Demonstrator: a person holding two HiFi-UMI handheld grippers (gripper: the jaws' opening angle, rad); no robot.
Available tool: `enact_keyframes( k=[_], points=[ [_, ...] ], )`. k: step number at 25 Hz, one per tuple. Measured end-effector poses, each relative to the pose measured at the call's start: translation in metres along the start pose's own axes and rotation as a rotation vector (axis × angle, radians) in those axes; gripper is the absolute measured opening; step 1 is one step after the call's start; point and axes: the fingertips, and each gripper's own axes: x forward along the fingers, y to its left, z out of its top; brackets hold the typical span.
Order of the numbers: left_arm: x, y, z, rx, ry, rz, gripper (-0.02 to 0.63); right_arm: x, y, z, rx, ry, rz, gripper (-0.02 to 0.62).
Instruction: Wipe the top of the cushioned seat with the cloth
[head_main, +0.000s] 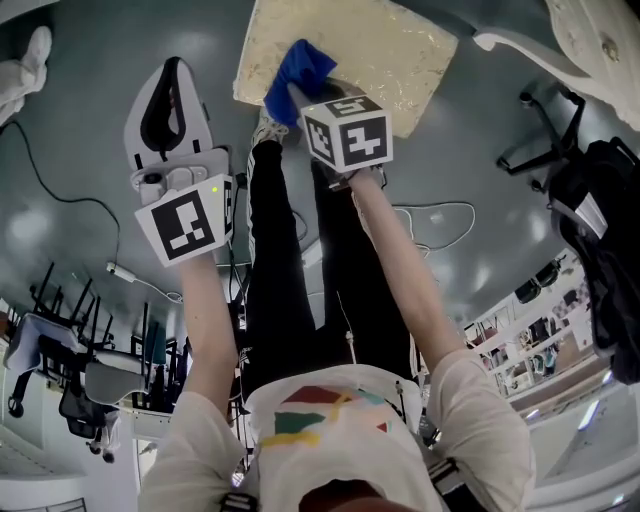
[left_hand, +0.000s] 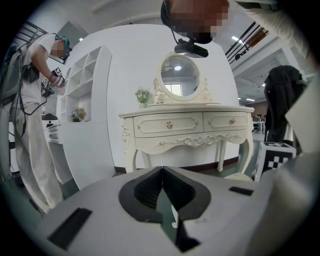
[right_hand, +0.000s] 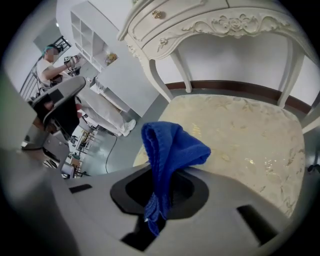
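Observation:
The cushioned seat is cream with a faint gold pattern and lies at the top of the head view; it fills the right of the right gripper view as the seat. My right gripper is shut on a blue cloth at the seat's near left corner. From between the jaws the cloth sticks up in a folded bunch, just over the seat's edge. My left gripper is held off to the left over the floor, away from the seat. Its jaws are pressed together with nothing between them.
A cream carved dressing table with an oval mirror stands behind the seat, beside a white shelf unit. A person stands at the far left. A cable runs over the grey floor, and a black bag hangs at right.

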Motion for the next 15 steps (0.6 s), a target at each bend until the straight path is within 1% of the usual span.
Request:
enact_keyframes(
  k=[4,12,15],
  points=[
    [0.012,-0.028,0.009,0.015,-0.006,-0.054,0.005,-0.02,-0.026,-0.014,-0.002,-0.002,-0.048,0.035],
    [0.036,-0.101,0.028,0.052,-0.031,-0.179,0.005,-0.066,-0.084,-0.052,-0.019,0.007,-0.13,0.036],
    [0.043,-0.132,0.034,0.062,-0.035,-0.221,0.005,-0.084,-0.108,-0.067,-0.011,0.005,-0.163,0.035]
  ],
)
